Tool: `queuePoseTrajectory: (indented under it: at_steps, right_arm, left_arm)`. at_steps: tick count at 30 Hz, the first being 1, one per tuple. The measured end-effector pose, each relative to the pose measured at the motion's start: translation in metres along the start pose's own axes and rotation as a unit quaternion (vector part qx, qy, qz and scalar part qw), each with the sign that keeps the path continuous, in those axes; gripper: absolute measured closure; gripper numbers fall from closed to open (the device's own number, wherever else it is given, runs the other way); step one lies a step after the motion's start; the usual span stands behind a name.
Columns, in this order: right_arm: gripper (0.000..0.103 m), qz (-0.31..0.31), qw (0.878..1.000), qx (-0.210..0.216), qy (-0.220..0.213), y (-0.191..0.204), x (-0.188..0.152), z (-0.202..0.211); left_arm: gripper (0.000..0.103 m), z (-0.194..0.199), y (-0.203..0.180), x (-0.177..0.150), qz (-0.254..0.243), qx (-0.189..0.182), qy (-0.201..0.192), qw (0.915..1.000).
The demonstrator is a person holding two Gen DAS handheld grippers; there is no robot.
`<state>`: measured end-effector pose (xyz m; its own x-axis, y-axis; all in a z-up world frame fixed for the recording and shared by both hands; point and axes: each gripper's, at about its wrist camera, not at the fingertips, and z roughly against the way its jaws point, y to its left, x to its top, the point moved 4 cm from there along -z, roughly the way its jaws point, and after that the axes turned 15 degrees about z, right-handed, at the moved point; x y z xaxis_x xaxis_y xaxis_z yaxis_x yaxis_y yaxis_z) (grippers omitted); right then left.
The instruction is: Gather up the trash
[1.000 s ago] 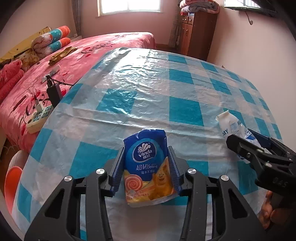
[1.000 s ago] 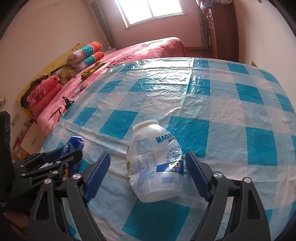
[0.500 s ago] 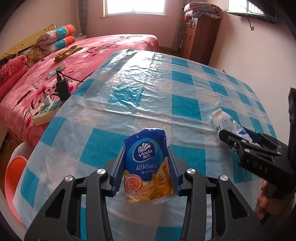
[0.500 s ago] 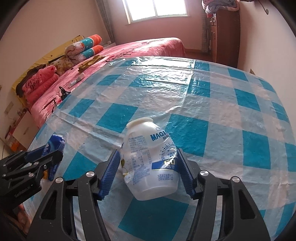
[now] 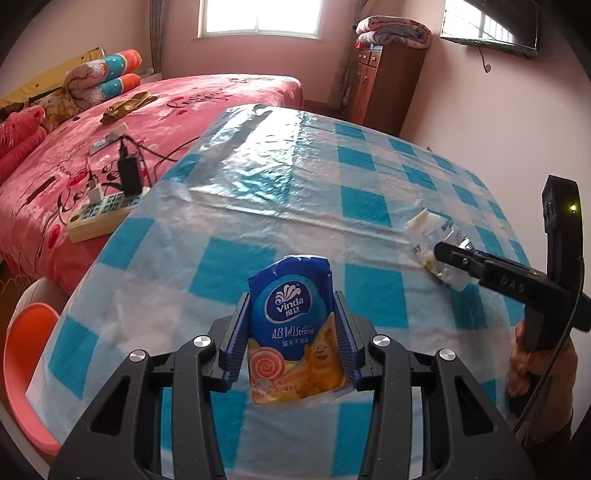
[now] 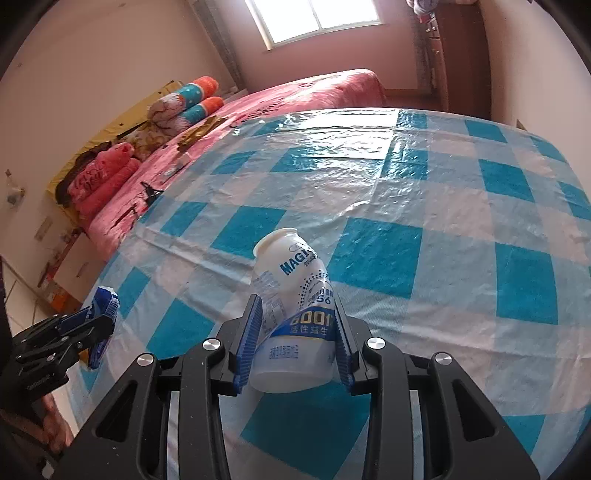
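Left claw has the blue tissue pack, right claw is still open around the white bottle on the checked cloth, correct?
Not quite. The right claw is shut on the white bottle; its jaws have just been closing and now dent it, as the right wrist view shows. The left claw does hold the tissue pack.

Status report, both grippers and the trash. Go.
Left gripper shut on the blue tissue pack. Right gripper, jaws just closing, shut on the white plastic bottle, squeezing it. Checked tablecloth ahead, nothing in the way.

Each wrist camera looked steeply down, close over the shared blue-and-white checked plastic tablecloth, facing the window.
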<state>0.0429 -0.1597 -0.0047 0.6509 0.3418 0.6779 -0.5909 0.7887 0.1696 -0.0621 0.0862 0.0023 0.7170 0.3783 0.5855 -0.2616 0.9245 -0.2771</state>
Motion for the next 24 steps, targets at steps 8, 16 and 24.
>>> queuePoseTrajectory:
  at_steps: [8, 16, 24]
  right_arm:
    - [0.065, 0.044, 0.998, 0.038, 0.019, 0.019, -0.01, 0.008]
    - [0.013, 0.085, 0.995, -0.047, 0.015, 0.035, -0.005, 0.011]
    - [0.014, 0.103, 0.99, -0.08, 0.052, 0.04, -0.006, -0.01]
  left_arm:
    - [0.058, 0.006, 0.034, -0.008, 0.007, -0.012, 0.004, 0.9999]
    - [0.058, 0.008, 0.048, -0.007, 0.011, -0.045, 0.009, 0.9989]
    - [0.058, 0.008, 0.051, -0.009, 0.006, -0.063, 0.008, 0.998]
